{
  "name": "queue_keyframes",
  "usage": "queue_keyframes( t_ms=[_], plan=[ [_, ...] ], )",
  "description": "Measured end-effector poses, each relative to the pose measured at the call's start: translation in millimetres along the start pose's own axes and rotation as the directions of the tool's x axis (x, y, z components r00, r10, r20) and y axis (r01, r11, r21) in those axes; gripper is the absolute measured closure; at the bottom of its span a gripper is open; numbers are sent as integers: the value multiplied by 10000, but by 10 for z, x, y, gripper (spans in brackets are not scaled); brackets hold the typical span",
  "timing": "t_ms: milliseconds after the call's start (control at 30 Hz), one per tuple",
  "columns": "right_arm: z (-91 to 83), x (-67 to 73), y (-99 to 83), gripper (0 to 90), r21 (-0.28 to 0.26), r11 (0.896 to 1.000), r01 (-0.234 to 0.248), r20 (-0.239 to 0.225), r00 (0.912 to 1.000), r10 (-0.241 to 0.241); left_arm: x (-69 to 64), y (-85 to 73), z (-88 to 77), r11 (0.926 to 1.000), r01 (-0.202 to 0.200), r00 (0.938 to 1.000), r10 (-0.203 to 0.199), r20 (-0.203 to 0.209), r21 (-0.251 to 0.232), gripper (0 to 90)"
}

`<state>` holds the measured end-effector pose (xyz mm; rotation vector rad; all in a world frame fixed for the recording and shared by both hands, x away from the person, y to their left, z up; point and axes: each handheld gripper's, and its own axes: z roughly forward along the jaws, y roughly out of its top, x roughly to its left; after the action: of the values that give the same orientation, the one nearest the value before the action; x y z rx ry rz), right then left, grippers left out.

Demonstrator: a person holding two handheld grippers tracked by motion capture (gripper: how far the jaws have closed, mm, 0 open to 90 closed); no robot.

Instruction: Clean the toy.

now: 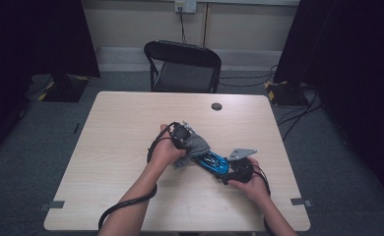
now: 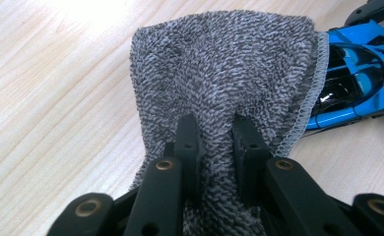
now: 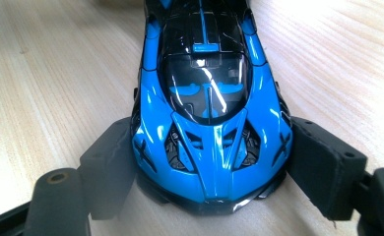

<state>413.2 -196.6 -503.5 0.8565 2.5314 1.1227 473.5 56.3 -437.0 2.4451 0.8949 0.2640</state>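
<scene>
Grey terry cloth [image 2: 219,73] sat pinched in the left claw [image 2: 214,142], draped over one end of the glossy blue toy car [image 3: 209,113], which the right claw [image 3: 209,167] clamped on the pale wooden table [image 1: 131,123].

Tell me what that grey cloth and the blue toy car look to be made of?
The grey cloth looks like terry towelling: matt, looped pile with a stitched hem along one edge. The blue toy car has a glossy painted shell, hard plastic or die-cast metal, I can't tell which; sharp highlights show on the dark, clear-looking canopy. The table looks like pale wood-grain laminate.
</scene>
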Motion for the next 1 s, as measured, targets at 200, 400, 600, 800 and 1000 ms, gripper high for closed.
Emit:
queue_keyframes(
  t_ms=[200, 400, 600, 800, 1000],
  plan=[
    [0, 0, 0, 241, -2, 10000, -4, 0, 10000, 4, 35, -4, 3, 9999, 104, 9998, -103, -177, 19, 764],
    [0, 0, 0, 241, -2, 10000, -7, -1, 10000, 7, 66, -37, 17, 9995, 292, 9994, -293, -180, -77, 764],
    [0, 0, 0, 241, -1, 10000, -4, -1, 10000, 4, 113, -69, 9, 9993, 379, 9989, -381, -291, -63, 763],
    [0, 0, 0, 241, -1, 10000, -7, -2, 10000, 7, 162, -107, 4, 9985, 542, 9980, -545, -331, -100, 763],
    [0, 1, 0, 241, -1, 10000, -7, -1, 10000, 7, 216, -149, -31, 9977, 666, 9966, -669, -474, -85, 763]
  ],
)
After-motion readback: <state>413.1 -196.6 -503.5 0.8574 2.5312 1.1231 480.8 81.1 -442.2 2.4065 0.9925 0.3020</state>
